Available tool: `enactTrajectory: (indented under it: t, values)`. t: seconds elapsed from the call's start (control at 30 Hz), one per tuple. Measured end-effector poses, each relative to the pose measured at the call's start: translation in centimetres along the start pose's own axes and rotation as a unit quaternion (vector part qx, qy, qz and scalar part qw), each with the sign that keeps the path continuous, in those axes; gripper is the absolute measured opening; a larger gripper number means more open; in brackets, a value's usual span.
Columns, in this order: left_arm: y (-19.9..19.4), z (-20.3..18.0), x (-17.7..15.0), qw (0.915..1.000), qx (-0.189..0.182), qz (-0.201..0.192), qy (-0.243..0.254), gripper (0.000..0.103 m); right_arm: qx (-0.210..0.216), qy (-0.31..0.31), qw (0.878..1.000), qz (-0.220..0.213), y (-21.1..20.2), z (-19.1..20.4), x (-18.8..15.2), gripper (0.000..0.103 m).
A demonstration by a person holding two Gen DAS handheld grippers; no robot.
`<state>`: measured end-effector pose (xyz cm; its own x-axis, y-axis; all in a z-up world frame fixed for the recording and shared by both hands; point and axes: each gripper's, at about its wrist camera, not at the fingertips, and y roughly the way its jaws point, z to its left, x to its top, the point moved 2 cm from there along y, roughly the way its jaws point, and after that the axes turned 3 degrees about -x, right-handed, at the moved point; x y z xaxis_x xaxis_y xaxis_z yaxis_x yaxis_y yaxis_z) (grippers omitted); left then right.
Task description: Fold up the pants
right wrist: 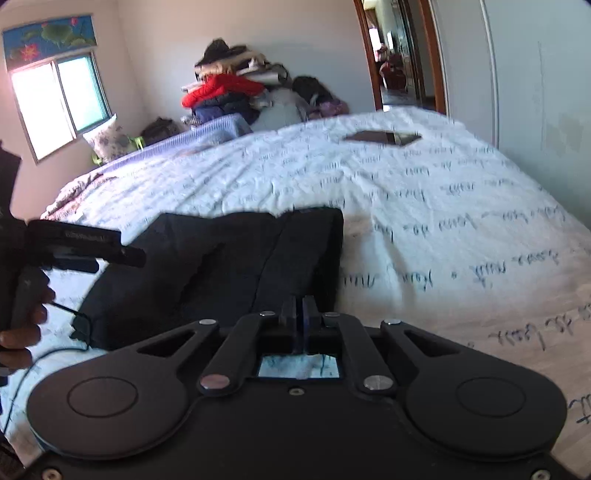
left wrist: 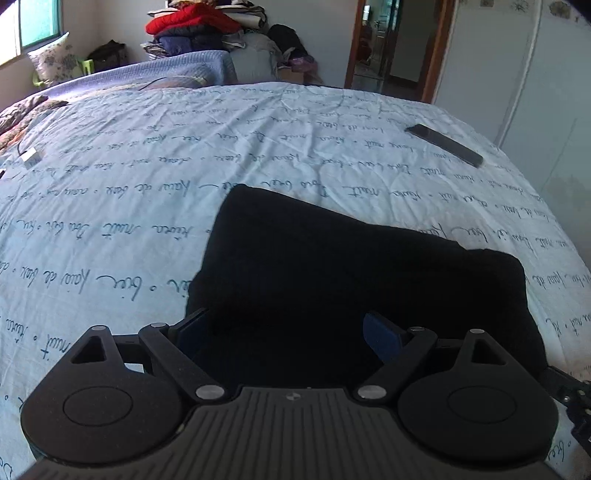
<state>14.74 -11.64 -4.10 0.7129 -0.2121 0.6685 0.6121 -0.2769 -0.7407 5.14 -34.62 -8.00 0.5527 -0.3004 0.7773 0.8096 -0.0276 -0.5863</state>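
Observation:
Black pants [left wrist: 351,269] lie folded into a compact block on the bed's light sheet [left wrist: 147,206]. My left gripper [left wrist: 288,332] is open, its blue pads spread over the near edge of the pants, with nothing between them. In the right wrist view the pants [right wrist: 229,266] lie ahead and to the left. My right gripper [right wrist: 300,314] is shut, pads pressed together, right at the near right edge of the pants; whether it pinches cloth cannot be told. The left gripper [right wrist: 110,254] shows at the left, in a hand.
A dark phone [left wrist: 443,144] lies on the sheet far right, also in the right wrist view [right wrist: 382,137]. A white charger with cable [left wrist: 29,157] lies at the left. Piled clothes [left wrist: 195,29] stand beyond the bed. A white wall [left wrist: 535,92] borders the right side.

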Motion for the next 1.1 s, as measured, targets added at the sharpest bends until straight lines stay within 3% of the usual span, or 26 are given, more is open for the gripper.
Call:
enactTrajectory:
  t: [0.07, 0.1, 0.23, 0.33, 0.43, 0.5, 0.53, 0.57, 0.67, 0.83, 0.93, 0.97, 1.03, 1.1]
  values:
    - [0.5, -1.3, -0.6, 0.9991, 0.001, 0.006, 0.042, 0.09, 0.001, -0.001, 1.0, 0.006, 0.2, -0.2, -0.1, 0.003]
    - [0.9, -2.0, -0.9, 0.9979, 0.008, 0.006, 0.064, 0.089, 0.004, 0.007, 1.0, 0.002, -0.1, -0.5, 0.4, 0.01]
    - [0.3, -3.9, -1.3, 0.9916, 0.027, -0.026, 0.124, 0.09, 0.011, 0.019, 0.999, -0.033, 0.2, -2.2, 4.0, 0.02]
    - [0.0, -5.2, -1.4, 0.988, 0.026, -0.037, 0.148, 0.09, 0.045, 0.066, 0.997, -0.018, 4.1, -4.9, 6.7, 0.038]
    - [0.0, -6.3, -2.1, 0.9852, 0.019, -0.041, 0.165, 0.09, 0.095, 0.129, 0.987, 0.015, 7.9, -6.7, 8.0, 0.038]
    - [0.3, -7.1, -2.7, 0.9817, 0.034, -0.05, 0.181, 0.091, 0.126, 0.143, 0.981, 0.028, 9.1, -6.6, 8.2, 0.038]
    - [0.5, -7.3, -2.9, 0.9802, 0.039, -0.055, 0.186, 0.09, 0.125, 0.141, 0.982, 0.027, 9.5, -6.2, 8.2, 0.033]
    - [0.7, -7.4, -2.9, 0.9797, 0.039, -0.056, 0.189, 0.089, 0.115, 0.134, 0.984, 0.027, 9.7, -5.9, 8.2, 0.011]
    - [1.2, -7.1, -2.7, 0.9828, 0.03, -0.05, 0.175, 0.09, 0.072, 0.114, 0.991, 0.006, 9.6, -5.4, 8.3, 0.006]
    - [1.5, -6.3, -2.3, 0.9883, 0.015, -0.037, 0.147, 0.09, 0.041, 0.098, 0.994, 0.019, 10.8, -5.1, 7.7, 0.007]
    - [0.7, -5.5, -2.2, 0.9894, 0.01, -0.036, 0.141, 0.09, 0.025, 0.101, 0.995, 0.003, 8.6, -5.2, 8.3, 0.017]
    - [0.5, -5.2, -2.1, 0.9897, 0.012, -0.037, 0.138, 0.09, 0.011, 0.073, 0.997, -0.014, 7.6, -4.4, 8.8, 0.024]
    - [0.1, -4.6, -2.0, 0.9906, 0.017, -0.035, 0.131, 0.09, -0.014, -0.011, 1.0, -0.026, 6.7, -2.0, 9.5, 0.025]
    - [-0.3, -4.0, -1.8, 0.9916, 0.015, -0.034, 0.124, 0.09, 0.008, -0.055, 0.998, -0.021, 6.7, 0.2, 10.2, 0.025]
